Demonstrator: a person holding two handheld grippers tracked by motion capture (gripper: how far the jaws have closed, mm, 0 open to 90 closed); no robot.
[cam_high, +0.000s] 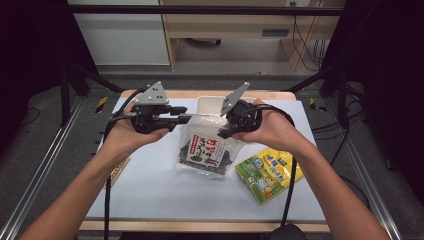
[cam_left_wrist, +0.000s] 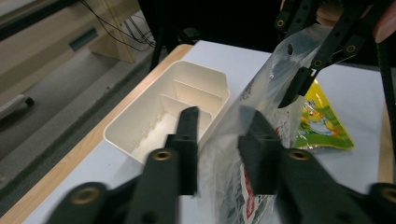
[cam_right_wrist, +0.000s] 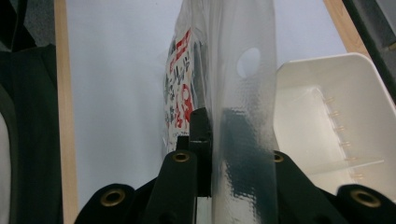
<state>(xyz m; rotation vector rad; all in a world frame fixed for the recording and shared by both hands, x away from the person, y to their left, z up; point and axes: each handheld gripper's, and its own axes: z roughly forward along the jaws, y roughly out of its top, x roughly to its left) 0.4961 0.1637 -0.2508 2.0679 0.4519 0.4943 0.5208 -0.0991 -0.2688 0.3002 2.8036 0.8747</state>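
Observation:
A clear bag of dark seaweed with a red and white label (cam_high: 205, 150) hangs upright over the middle of the white table, its bottom resting on the surface. My right gripper (cam_high: 222, 132) is shut on the bag's clear top strip (cam_right_wrist: 233, 93), one jaw on each side of the film (cam_right_wrist: 215, 126). My left gripper (cam_high: 186, 118) reaches the bag's top left corner. Its jaws (cam_left_wrist: 219, 126) stand apart, open, with the bag's edge (cam_left_wrist: 261, 93) between them. The right gripper (cam_left_wrist: 299, 86) also shows pinching the film farther along.
A white divided container (cam_high: 210, 102) stands just behind the bag at the table's far edge (cam_left_wrist: 121, 140) (cam_right_wrist: 327, 65). A yellow-green snack packet (cam_high: 267, 172) lies flat to the right (cam_left_wrist: 322, 126). A wooden strip (cam_high: 117, 172) lies at the left edge.

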